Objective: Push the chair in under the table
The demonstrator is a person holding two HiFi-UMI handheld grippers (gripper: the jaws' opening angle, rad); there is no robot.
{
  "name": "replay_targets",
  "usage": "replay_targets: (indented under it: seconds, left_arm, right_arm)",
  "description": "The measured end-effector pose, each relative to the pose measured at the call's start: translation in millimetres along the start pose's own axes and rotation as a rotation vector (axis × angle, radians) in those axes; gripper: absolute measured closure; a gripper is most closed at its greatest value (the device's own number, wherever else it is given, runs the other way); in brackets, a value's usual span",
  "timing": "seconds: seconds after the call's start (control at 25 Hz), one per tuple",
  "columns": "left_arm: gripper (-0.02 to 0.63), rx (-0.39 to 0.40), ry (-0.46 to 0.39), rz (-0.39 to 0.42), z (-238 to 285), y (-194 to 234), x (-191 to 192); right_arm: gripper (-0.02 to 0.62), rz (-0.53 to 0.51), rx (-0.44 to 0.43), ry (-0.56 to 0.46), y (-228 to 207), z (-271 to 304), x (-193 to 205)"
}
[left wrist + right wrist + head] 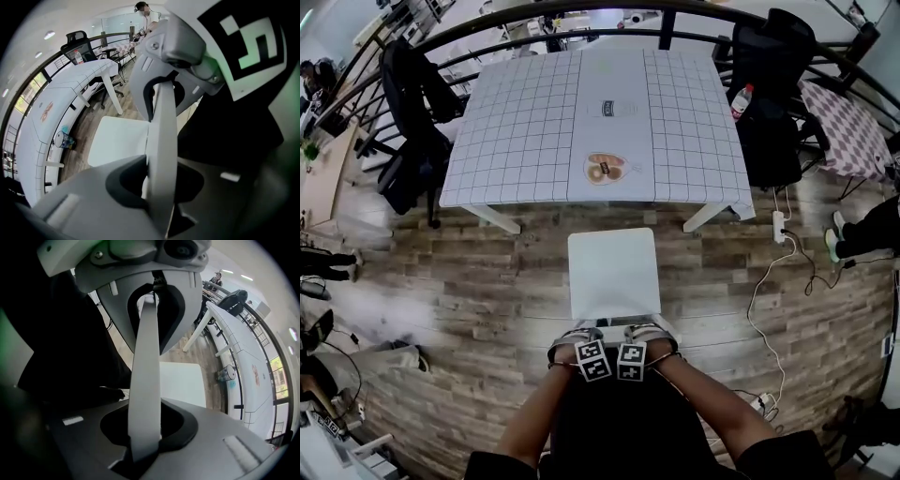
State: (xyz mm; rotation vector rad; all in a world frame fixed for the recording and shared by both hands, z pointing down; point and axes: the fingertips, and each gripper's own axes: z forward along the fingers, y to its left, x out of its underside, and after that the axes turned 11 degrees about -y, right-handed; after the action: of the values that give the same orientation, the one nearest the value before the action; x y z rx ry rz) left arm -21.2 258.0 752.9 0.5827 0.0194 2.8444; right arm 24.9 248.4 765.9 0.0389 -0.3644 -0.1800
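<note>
Table [516, 141] with grid cloth sat at the far side. White chair [612, 272] stood on the near side, centred on it, with the seat's far edge just short of the cloth edge and a thin strip of wood floor [469, 281] between.

Both tools were side by side on the chair's near edge. Left gripper [578, 339] was clamped on the backrest [164, 140]'s top rail, and right gripper [649, 336] was clamped on the same rail just to its right. Both gripper views showed the white slab pinched between the jaws.

Table legs [492, 217] stood wider than the seat, with open floor between them. Black office chairs [412, 112] flanked the table left and right, well clear. Power strip [779, 227] with its cable lay on the floor right of the right leg. On the cloth was probably a glass [620, 109], too small to confirm.
</note>
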Motion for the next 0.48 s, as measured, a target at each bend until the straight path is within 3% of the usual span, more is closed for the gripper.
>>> replay_targets:
  seconds: [0.48]
  left_arm:
    - [0.515, 0.037, -0.006, 0.082, -17, 82, 5]
  right_arm:
    - [0.517, 0.073, -0.005, 0.008, -78, 3, -17]
